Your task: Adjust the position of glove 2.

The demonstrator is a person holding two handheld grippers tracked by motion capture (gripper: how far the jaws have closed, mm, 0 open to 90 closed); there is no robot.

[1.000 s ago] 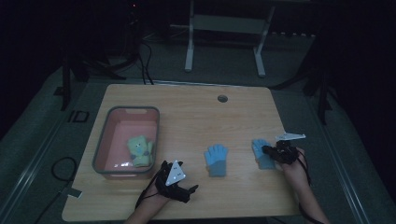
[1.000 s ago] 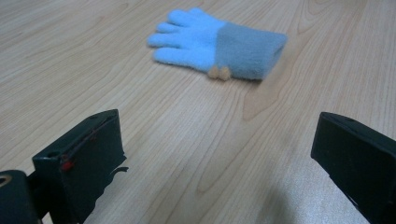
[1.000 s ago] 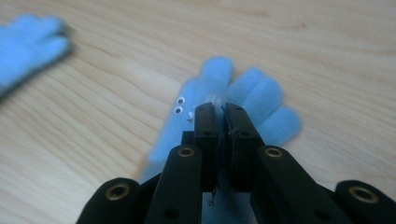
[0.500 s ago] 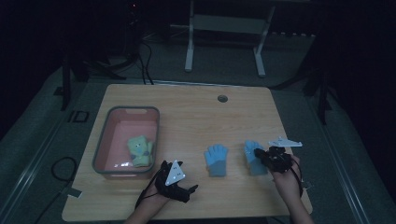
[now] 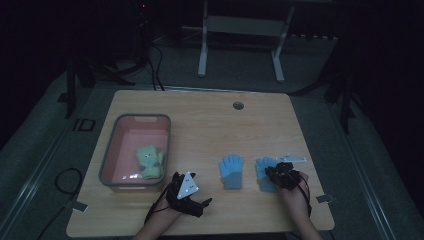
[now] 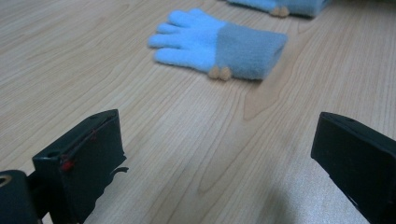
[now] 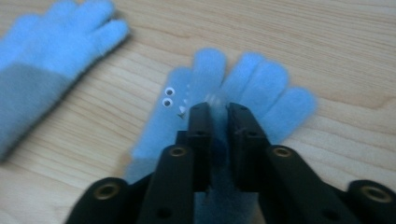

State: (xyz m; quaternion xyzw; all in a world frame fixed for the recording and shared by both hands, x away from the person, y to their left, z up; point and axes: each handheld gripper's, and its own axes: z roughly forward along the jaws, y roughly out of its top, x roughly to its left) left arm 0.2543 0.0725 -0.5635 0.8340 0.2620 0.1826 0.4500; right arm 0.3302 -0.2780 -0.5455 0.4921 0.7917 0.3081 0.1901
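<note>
Right gripper [image 5: 278, 173] and its blue glove [image 7: 261, 88] now nearer second glove [image 5: 231, 170], fingers just easing apart, glove between them

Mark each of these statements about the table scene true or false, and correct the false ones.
1. Two blue gloves lie on the table. True: a left blue glove and a right blue glove lie side by side.
2. The pink bin is empty. False: a yellow-green glove lies in it.
3. The right gripper has a fold of the right blue glove between its jaws. True; the jaws, nearly together, have just been opening a little.
4. The left gripper is shut on a glove. False: its jaws stand wide apart over bare wooden table.
5. The right blue glove bears googly eyes. True.
</note>
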